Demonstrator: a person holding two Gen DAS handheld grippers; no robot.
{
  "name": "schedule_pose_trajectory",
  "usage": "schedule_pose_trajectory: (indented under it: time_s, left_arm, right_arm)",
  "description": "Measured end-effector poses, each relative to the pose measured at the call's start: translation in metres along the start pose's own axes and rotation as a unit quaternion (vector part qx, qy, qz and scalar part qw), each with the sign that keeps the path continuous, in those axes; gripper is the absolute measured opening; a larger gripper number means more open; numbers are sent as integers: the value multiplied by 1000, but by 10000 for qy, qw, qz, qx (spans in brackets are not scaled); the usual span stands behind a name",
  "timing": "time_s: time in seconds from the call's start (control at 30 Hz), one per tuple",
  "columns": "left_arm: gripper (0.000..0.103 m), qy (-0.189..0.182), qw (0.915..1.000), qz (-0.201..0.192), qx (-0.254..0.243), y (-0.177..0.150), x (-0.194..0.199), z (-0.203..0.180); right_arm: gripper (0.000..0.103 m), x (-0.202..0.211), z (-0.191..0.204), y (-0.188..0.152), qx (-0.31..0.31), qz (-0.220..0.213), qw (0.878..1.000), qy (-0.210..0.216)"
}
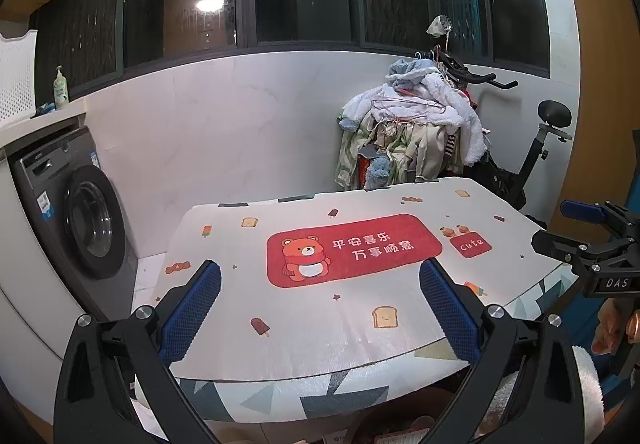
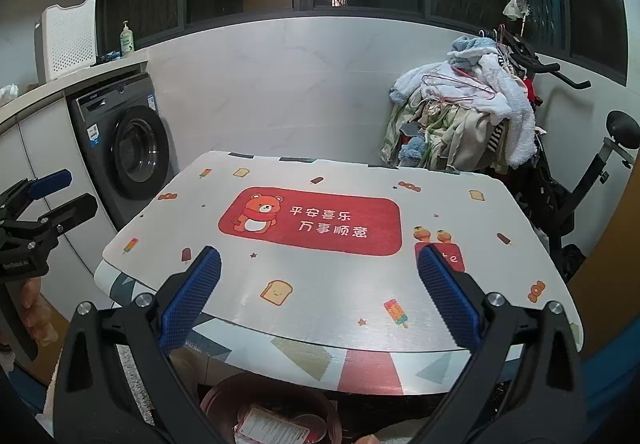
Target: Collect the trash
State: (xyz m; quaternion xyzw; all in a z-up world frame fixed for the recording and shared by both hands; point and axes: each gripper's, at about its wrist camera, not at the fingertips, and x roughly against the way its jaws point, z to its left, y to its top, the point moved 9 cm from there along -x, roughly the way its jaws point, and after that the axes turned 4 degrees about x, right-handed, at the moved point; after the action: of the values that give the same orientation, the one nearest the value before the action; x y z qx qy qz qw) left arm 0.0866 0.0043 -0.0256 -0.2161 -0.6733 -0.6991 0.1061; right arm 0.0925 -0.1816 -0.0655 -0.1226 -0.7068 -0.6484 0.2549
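A table [image 1: 320,328] with a white mat printed with a red bear panel [image 1: 352,250] fills both views; it also shows in the right wrist view [image 2: 320,284]. No loose trash shows on the mat. My left gripper [image 1: 320,284] is open and empty above the table's near edge. My right gripper [image 2: 320,276] is open and empty above the near edge too. A reddish bin [image 2: 224,400] under the table's front edge holds a printed wrapper [image 2: 272,424]. Each gripper shows at the edge of the other's view, the right one [image 1: 592,236] and the left one [image 2: 44,199].
A washing machine [image 1: 84,219] stands under a counter at the left, with a soap bottle [image 1: 61,87] and a white basket [image 2: 70,39] on it. A pile of clothes [image 1: 416,131] hangs on an exercise bike [image 1: 532,163] behind the table at the right.
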Motion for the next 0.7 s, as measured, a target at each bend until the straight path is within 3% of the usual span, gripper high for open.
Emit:
schedule_pose_trajectory:
  time_s: [0.7]
  left_arm:
    - [97,19,10000,9,-60,0,-1,0]
  right_arm:
    - [97,0,-2,-3,-24,13,10000,8]
